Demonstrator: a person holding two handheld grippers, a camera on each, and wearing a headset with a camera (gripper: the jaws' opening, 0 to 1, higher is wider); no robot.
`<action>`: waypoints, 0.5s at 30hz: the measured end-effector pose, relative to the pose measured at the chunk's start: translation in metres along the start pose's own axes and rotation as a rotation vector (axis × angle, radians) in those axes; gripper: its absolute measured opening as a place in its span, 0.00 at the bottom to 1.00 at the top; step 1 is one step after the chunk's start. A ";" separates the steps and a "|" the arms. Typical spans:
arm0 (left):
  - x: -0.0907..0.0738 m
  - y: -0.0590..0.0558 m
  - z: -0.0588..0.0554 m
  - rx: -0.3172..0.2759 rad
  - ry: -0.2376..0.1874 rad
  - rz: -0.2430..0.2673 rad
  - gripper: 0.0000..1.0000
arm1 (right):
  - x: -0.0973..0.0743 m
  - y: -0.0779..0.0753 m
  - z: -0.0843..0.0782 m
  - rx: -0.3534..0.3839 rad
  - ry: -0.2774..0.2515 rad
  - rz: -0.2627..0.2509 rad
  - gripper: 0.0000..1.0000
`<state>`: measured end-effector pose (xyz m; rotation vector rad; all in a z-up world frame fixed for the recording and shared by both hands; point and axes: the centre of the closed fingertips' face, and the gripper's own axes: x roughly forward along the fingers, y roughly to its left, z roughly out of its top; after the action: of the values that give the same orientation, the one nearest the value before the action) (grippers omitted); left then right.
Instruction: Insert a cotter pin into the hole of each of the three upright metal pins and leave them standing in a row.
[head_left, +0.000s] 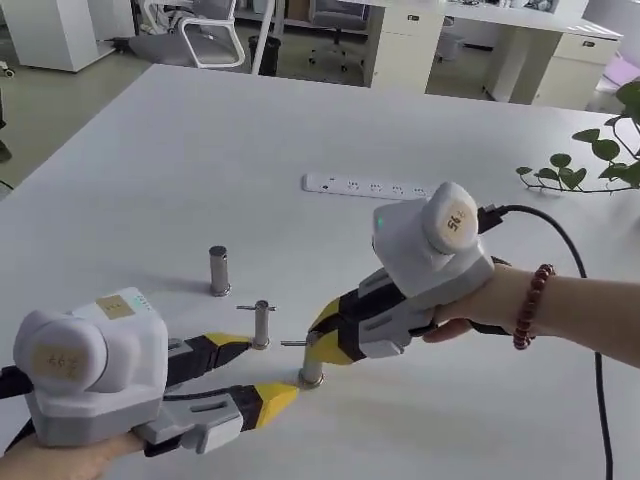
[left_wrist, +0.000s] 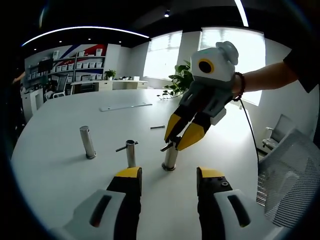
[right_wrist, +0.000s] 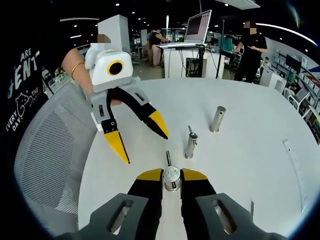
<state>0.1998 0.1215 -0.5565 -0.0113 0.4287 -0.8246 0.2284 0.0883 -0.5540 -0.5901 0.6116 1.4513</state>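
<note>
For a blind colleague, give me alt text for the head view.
Fingers of the right gripper flank the nearest metal pin of three, a cotter pin poking from its side; the left gripper hangs open beside it on a white table.

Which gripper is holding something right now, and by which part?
The right gripper clamps the nearest pin by its top end, beside its cotter pin. The left gripper is open and holds nothing.
</note>
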 end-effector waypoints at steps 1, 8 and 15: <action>-0.001 0.000 0.000 0.002 0.001 0.001 0.43 | 0.000 -0.002 0.000 -0.001 0.003 -0.006 0.08; -0.006 -0.001 0.000 0.010 0.003 -0.002 0.43 | -0.002 -0.018 -0.003 0.004 0.015 -0.037 0.08; -0.009 0.000 0.001 0.012 0.005 0.000 0.43 | -0.002 -0.027 -0.004 0.023 0.014 -0.057 0.08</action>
<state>0.1946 0.1279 -0.5525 0.0023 0.4285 -0.8280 0.2549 0.0832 -0.5561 -0.5959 0.6169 1.3863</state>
